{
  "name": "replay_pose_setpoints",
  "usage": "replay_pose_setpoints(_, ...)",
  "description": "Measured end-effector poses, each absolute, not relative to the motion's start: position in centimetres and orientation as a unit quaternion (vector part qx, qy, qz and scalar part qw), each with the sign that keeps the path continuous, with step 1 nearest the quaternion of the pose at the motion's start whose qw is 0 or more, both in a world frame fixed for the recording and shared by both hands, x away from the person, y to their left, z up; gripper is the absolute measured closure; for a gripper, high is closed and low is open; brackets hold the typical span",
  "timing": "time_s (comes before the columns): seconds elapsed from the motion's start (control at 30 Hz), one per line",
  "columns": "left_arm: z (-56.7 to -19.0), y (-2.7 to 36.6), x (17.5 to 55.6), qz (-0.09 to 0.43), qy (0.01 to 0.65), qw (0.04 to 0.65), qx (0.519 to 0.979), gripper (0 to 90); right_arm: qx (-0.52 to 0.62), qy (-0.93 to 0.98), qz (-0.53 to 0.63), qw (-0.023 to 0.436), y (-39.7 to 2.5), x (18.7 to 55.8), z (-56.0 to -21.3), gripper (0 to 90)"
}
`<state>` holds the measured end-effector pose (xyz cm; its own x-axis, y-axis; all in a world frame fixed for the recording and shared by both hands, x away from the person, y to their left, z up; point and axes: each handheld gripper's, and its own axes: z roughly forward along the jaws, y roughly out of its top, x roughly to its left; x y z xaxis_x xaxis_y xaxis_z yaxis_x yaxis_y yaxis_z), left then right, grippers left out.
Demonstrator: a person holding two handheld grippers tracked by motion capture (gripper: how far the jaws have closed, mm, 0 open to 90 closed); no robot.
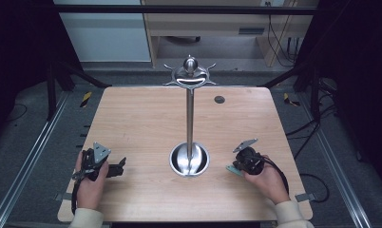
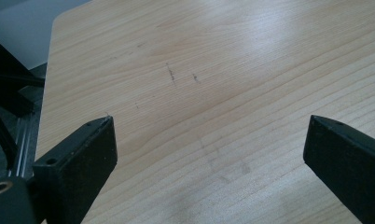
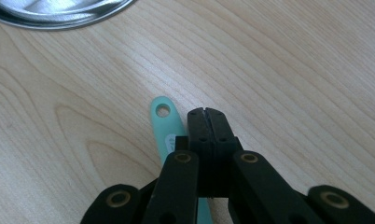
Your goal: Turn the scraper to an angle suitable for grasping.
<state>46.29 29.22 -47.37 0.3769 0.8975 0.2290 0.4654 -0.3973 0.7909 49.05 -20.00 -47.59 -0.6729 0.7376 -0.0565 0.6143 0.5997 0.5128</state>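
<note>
Item one: a light wooden table (image 1: pixel 146 118) with rounded corners; we note a small dark round disc (image 1: pixel 219 99) set into its far side.

Item two: a polished steel stand, comprising a round dished base (image 1: pixel 189 160) near the table's front centre, a slim upright pole (image 1: pixel 190 114), and a top piece of curved hooks with a ball finial (image 1: pixel 190 71).

Item three: the left gripper (image 1: pixel 119 166), black, held in the person's left hand (image 1: pixel 90 183) at the table's front left. In the left gripper view we see its jaws standing wide apart over bare wood, nothing between them.

Item four: the right gripper (image 3: pixel 207 116), black, held in the right hand (image 1: pixel 269 180) at the front right, just beside the base. Its jaws are pressed together with nothing between them.

Item five: a flat mint-green plastic handle with a hanging hole (image 3: pixel 164 122), lying on the table. It sits beside and partly beneath the right gripper's jaws; we cannot tell whether they touch it. Its remainder is hidden.
</note>
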Motion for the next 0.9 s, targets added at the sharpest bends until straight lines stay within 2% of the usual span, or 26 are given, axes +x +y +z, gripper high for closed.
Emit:
replay_pose_setpoints(0.3,-47.5,29.4,46.1,0.338,0.449,0.318,0.764,2.6,0.361,0.894,0.229,0.132,-19.8,48.7,-46.1,88.9)
replay_pose_setpoints(0.43,-47.5,29.3,46.1,0.338,0.447,0.316,0.765,2.6,0.349,0.904,0.213,0.125,-19.7,48.9,-45.2,85.8)
replay_pose_setpoints(0.63,-47.5,29.4,46.1,0.338,0.449,0.319,0.763,2.5,0.322,0.924,0.175,0.11,-19.1,49.1,-44.4,76.2)
replay_pose_setpoints(0.9,-47.4,29.4,46.1,0.338,0.448,0.319,0.764,2.5,0.302,0.94,0.133,0.081,-19.1,49.8,-44.8,72.6)
